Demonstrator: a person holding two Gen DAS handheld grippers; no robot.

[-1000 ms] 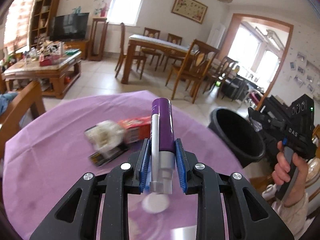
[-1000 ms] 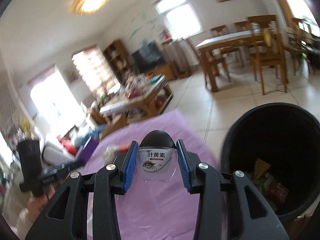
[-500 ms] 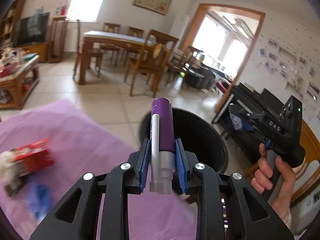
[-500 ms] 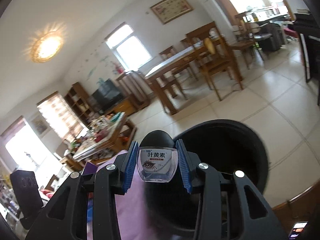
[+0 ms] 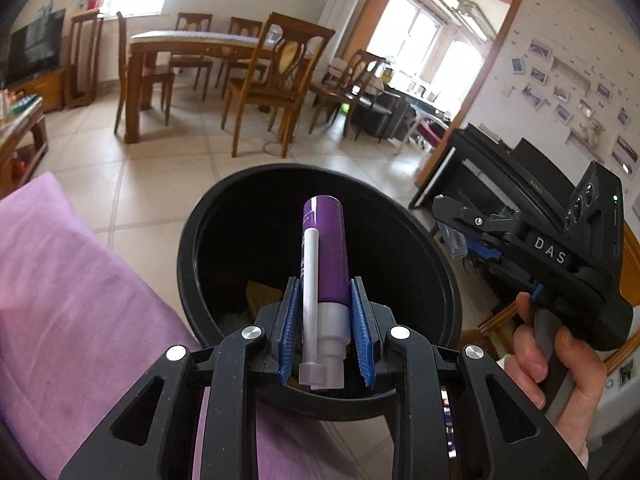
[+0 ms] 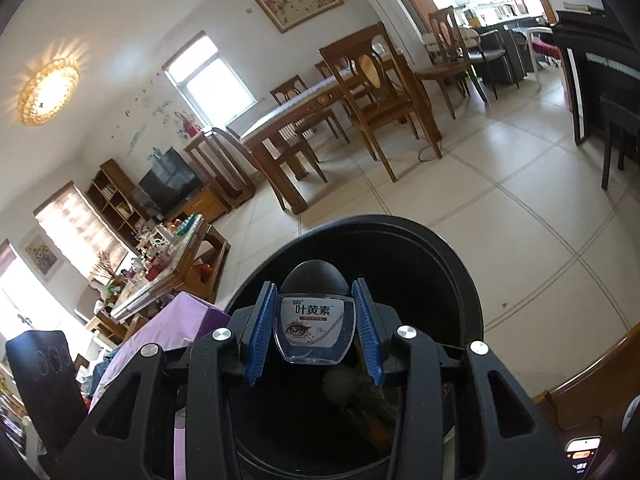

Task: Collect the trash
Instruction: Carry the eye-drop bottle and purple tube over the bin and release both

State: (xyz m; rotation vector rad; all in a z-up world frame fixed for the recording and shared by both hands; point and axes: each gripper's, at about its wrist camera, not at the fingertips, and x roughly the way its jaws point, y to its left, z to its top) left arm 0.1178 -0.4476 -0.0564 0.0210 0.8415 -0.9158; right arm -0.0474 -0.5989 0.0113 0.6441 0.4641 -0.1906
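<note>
Standing beside the table: tiled floor (image 5: 168, 168) fills the middle of both views, with the wooden dining table (image 5: 192, 46) and its chairs in the upper left of the left wrist view. A dark piano (image 5: 496, 176) sits against the right wall.

Purple tablecloth (image 5: 72, 300) occupies the lower left of the left wrist view. In the right wrist view only a strip of it shows at lower left.

Black trash bin (image 5: 424, 248) stands on the floor just beside the cloth's edge, centre of the left view, mouth open upward. Some scraps are visible at its bottom, brownish and greenish; too dark to identify.

Left gripper (image 5: 326, 332): blue pads clamped on a purple tube (image 5: 326, 248), gripped at its grey cap end, purple body pointing away from the camera. A white straw-like stick lies along the tube's left side. Tube hangs over the bin's opening, near rim below it.

Right gripper (image 6: 314, 330): pads closed on a small eye-drop bottle (image 6: 314, 328), clear body with a white label showing an eye drawing and a dark rounded cap pointing forward. Bottle is held over the bin mouth, which fills the lower centre of the right view.

A hand (image 5: 552, 352) at the right edge of the left view grasps the grey handle of the right gripper's body, marked "DAS".
</note>
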